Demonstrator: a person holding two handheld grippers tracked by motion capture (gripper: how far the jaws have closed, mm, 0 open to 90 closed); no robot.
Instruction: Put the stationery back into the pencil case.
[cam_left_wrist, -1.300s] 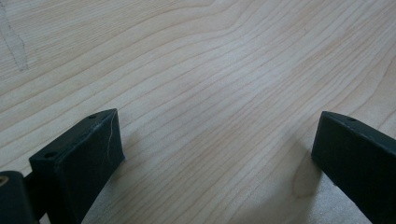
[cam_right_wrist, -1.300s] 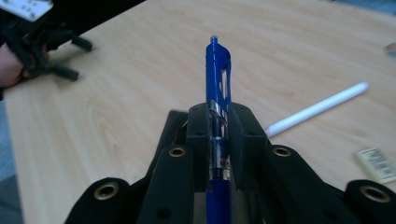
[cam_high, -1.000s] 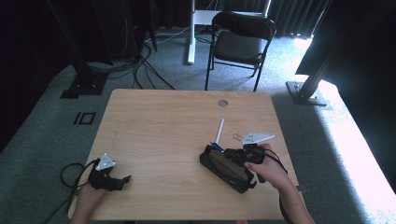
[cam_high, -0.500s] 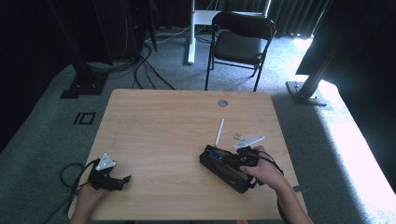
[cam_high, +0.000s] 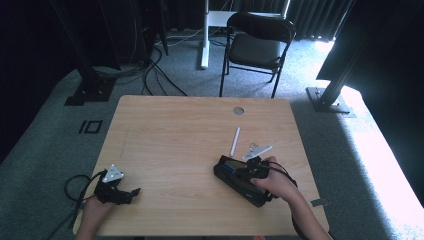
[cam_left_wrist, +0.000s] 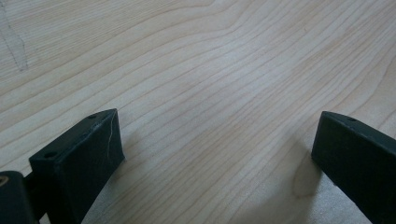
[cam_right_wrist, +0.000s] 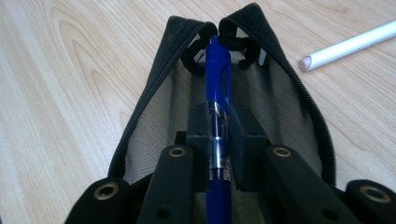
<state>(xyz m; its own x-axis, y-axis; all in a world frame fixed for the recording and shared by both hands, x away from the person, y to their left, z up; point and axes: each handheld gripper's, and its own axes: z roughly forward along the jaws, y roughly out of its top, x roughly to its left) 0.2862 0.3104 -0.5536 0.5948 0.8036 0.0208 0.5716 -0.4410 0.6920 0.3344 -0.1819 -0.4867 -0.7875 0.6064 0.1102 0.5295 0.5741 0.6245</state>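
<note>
Right gripper view: jaws clamp blue pen (cam_right_wrist: 218, 116).

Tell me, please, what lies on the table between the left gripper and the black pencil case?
Nothing: in the high view the stretch of table between the left gripper and the black pencil case is bare wood.

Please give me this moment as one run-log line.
right tongs: shut on blue pen | pen inside open black pencil case | left tongs: open, on table
</note>
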